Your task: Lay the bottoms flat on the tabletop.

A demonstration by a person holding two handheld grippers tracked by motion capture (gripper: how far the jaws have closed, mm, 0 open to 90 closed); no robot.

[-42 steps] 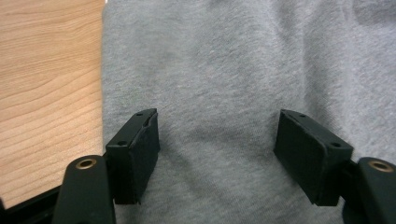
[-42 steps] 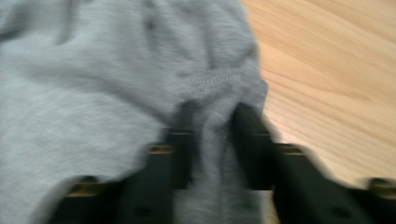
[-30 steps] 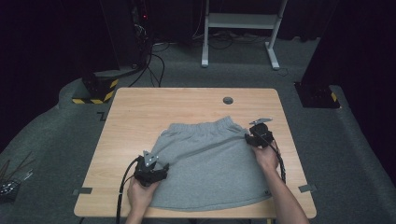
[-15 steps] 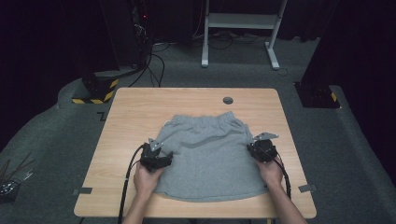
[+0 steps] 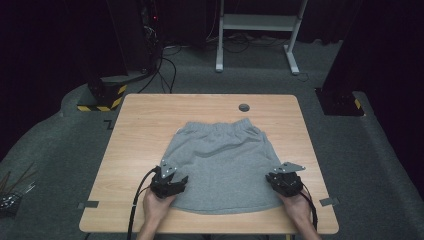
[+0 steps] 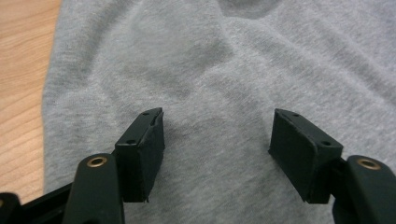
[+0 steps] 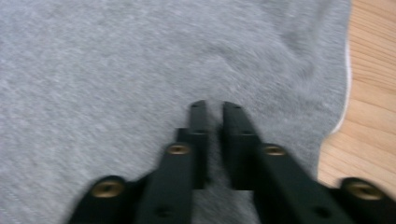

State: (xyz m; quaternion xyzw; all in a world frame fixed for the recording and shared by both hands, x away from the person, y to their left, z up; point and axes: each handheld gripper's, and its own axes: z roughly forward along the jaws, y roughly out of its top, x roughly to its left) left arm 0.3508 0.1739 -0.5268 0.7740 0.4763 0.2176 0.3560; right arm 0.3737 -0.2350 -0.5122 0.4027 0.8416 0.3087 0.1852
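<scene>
Grey sweat shorts (image 5: pixel 225 165) lie flat in the middle of a pale wooden table (image 5: pixel 140 125), elastic waistband toward the far edge and hems toward the person seated at the near side. The person's two hands each carry a black two-jaw tool, and both tools are set over the near corners of the garment, one per leg, which looks like the start of a fold or a lift from the hem.

The left gripper (image 5: pixel 172 182) hovers above the fabric with its jaws apart; they have just been closing a little, yet in the left gripper view the left gripper (image 6: pixel 217 140) shows clear grey cloth between its square pads and nothing pinched.

The right gripper (image 5: pixel 284 181) sits near the shorts' right edge. Its jaws have just been closing, and in the right gripper view the right gripper (image 7: pixel 213 109) has them nearly together, a narrow strip of grey cloth between the tips; whether a fold is truly caught there cannot be told through the blur.

The cloth is a soft, heathered fleece knit, faintly rippled. Black cables trail from both tools toward the near edge. A small dark round disc (image 5: pixel 244 107) sits near the table's far edge.
</scene>
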